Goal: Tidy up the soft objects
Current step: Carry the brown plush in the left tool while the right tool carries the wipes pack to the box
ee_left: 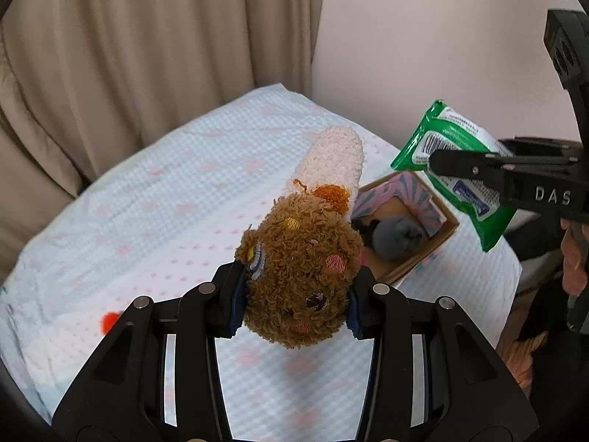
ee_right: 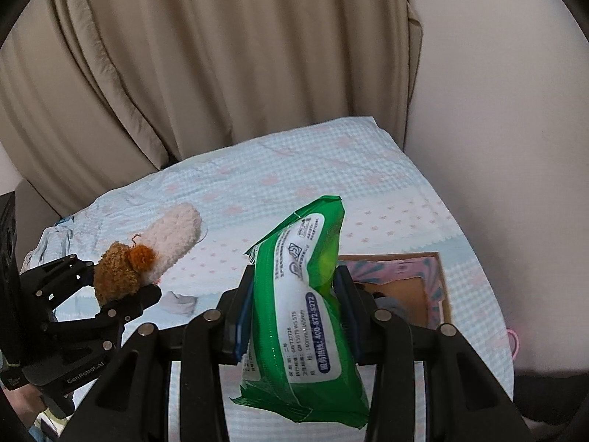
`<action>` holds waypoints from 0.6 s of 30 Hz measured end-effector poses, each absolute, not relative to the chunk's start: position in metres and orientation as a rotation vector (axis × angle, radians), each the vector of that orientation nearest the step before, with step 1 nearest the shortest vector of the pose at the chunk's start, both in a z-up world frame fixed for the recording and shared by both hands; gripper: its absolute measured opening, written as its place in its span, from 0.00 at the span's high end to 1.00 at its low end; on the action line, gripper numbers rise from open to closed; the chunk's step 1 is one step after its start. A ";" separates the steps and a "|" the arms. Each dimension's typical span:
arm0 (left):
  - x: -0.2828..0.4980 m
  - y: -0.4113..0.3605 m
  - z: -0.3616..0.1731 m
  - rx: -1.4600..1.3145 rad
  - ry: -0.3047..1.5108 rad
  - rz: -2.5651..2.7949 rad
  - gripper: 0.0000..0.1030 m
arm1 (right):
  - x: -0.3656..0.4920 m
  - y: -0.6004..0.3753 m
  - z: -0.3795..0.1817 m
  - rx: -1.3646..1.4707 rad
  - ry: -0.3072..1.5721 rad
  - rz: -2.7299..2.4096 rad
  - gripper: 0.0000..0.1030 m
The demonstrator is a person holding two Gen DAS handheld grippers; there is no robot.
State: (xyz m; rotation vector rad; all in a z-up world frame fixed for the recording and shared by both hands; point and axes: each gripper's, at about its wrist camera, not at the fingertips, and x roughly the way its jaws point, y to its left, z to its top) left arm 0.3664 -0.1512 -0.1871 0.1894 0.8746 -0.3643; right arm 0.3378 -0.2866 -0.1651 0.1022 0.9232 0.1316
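My left gripper [ee_left: 294, 304] is shut on a fuzzy brown-and-cream bear sock [ee_left: 302, 269] and holds it above the bed; the sock also shows in the right wrist view [ee_right: 147, 254]. My right gripper [ee_right: 294, 313] is shut on a green pack of wet wipes [ee_right: 305, 305] and holds it upright above the bed. The pack also shows in the left wrist view [ee_left: 460, 169], beside an open cardboard box [ee_left: 438, 235]. The box [ee_right: 443, 287] holds a grey soft object [ee_left: 397, 237].
The bed has a light blue cover with pink dots [ee_left: 165, 202]. A small orange object [ee_left: 109, 321] lies on it at the left. A white cloth piece [ee_right: 180, 300] lies on the cover. Beige curtains [ee_right: 221, 55] hang behind; a wall is at the right.
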 end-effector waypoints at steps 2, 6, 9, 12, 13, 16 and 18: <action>0.377 -0.170 -0.197 0.179 0.899 -0.355 0.63 | 0.345 -0.305 -0.174 0.106 0.944 0.134 0.64; 0.400 -0.200 -0.219 0.153 0.951 -0.335 0.63 | 0.364 -0.336 -0.197 0.095 0.996 0.154 0.64; 0.417 -0.222 -0.241 0.132 0.999 -0.315 0.63 | 0.379 -0.353 -0.217 0.083 1.033 0.168 0.64; 0.432 -0.239 -0.270 0.119 1.062 -0.292 0.63 | 0.396 -0.372 -0.243 0.094 1.079 0.176 0.64; 0.436 -0.244 -0.281 0.113 1.084 -0.285 0.63 | 0.401 -0.378 -0.252 0.102 1.093 0.176 0.64; 0.449 -0.254 -0.311 0.087 1.162 -0.259 0.63 | 0.415 -0.394 -0.278 0.131 1.135 0.168 0.64; 0.456 -0.258 -0.325 0.071 1.198 -0.237 0.63 | 0.422 -0.403 -0.293 0.157 1.160 0.157 0.64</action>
